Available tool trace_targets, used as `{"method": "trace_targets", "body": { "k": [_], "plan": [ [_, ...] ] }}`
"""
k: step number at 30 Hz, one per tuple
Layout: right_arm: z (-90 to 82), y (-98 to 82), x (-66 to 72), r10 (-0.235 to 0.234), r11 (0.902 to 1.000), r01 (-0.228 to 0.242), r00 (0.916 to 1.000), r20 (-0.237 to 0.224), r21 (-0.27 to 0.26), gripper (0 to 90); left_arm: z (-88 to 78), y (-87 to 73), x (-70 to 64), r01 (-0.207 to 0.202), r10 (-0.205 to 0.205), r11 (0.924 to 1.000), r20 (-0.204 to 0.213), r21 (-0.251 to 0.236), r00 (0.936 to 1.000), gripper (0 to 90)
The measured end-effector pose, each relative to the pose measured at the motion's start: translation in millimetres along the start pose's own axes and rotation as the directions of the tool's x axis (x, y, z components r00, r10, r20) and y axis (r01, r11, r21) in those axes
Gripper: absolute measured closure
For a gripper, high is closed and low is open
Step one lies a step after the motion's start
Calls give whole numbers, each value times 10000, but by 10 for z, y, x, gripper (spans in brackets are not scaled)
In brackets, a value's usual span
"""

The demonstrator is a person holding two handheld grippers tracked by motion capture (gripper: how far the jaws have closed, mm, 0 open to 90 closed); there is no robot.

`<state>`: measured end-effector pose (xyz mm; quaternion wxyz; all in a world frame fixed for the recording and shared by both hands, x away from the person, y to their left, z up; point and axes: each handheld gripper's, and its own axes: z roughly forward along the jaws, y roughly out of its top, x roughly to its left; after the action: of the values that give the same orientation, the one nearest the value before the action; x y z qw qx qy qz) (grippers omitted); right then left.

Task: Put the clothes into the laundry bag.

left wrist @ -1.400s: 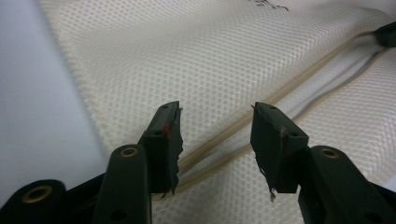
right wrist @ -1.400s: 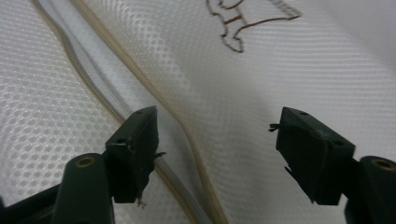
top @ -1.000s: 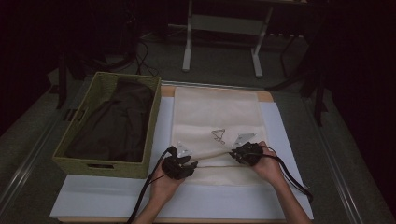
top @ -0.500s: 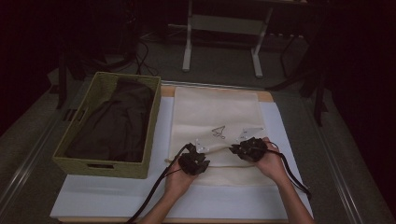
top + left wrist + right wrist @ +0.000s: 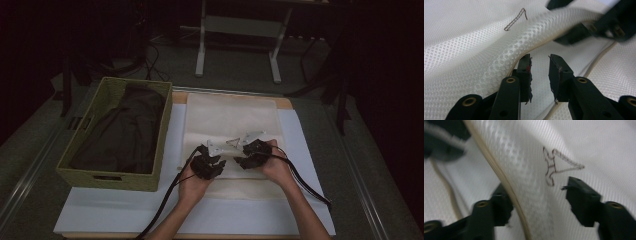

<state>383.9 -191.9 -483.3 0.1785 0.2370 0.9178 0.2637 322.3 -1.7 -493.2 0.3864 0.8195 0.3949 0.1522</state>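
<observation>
Cloth, cream mesh, lies flat on the white worktop beside the green basket of dark fabric. It looks light, limp and a little slippery, so it should be taken by its piped hem, where the fold gives the pads some bulk. The left claw stands released, with the hem roll just beside one pad. The right claw has just been opening; its jaws straddle the fold without pressing. The gripper views show the mesh weave and a stitched emblem; the high view shows both hands close together near the cloth's front edge.
</observation>
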Motion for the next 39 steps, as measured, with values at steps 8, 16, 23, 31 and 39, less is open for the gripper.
{"method": "trace_targets", "body": {
  "k": [8, 16, 23, 31, 39],
  "plan": [
    [123, 202, -150, 250, 9984, -241, 9995, -175, 502, 592, 8, -72, -52, -180, 168, 9994, 405, 280, 9990, 698],
    [160, 365, -309, 706, 9950, -699, 9975, -81, 712, 827, -29, -77, 13, 3, -86, 9942, 765, 1072, 9970, 662],
    [32, 555, -343, 915, 9957, -921, 9944, 527, 86, 848, -117, -53, 113, -142, 48, 9854, 558, 1699, 9984, 630],
    [-270, 680, -373, 1419, 9766, -1234, 9851, 969, -1762, 847, -197, -38, 220, -9, -39, 9816, 244, 1908, 9997, 622],
    [-279, 687, -412, 1404, 9813, -1301, 9880, 645, -1420, 847, -302, 16, 270, -27, -26, 9781, 253, 2080, 9997, 604]
  ]
}}
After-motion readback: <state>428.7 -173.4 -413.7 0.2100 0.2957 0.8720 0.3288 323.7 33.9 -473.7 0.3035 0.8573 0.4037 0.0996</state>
